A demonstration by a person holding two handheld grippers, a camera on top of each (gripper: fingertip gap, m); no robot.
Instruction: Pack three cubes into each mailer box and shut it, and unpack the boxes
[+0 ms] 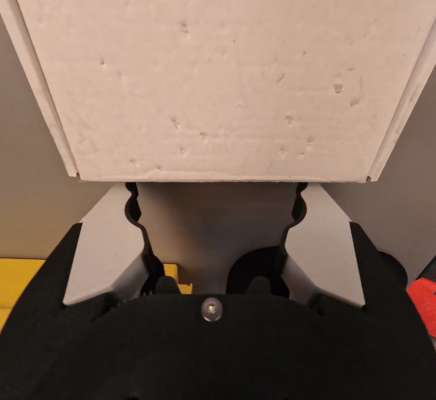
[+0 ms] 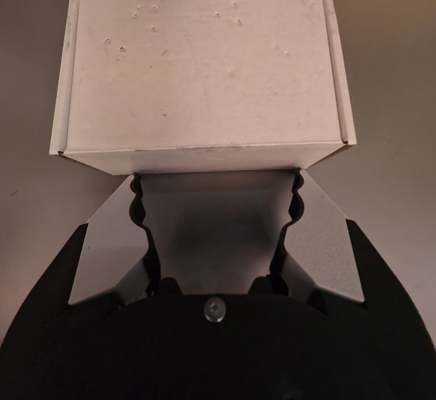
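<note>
Grey tabletop (image 2: 28, 82) bears a shut white mailer box (image 2: 200, 77)

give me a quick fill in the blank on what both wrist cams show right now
1. The mailer box in the right wrist view is ____ in colour.
2. Its lid is ____.
3. The right gripper is ____, fingers spread wide.
4. The left gripper holds ____.

Missing words: white; shut; open; nothing

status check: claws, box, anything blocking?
Left claw open, tips at the white mailer box edge, nothing gripped. Right claw open at the opposite side of the shut box. Nothing between claws and box.
</note>
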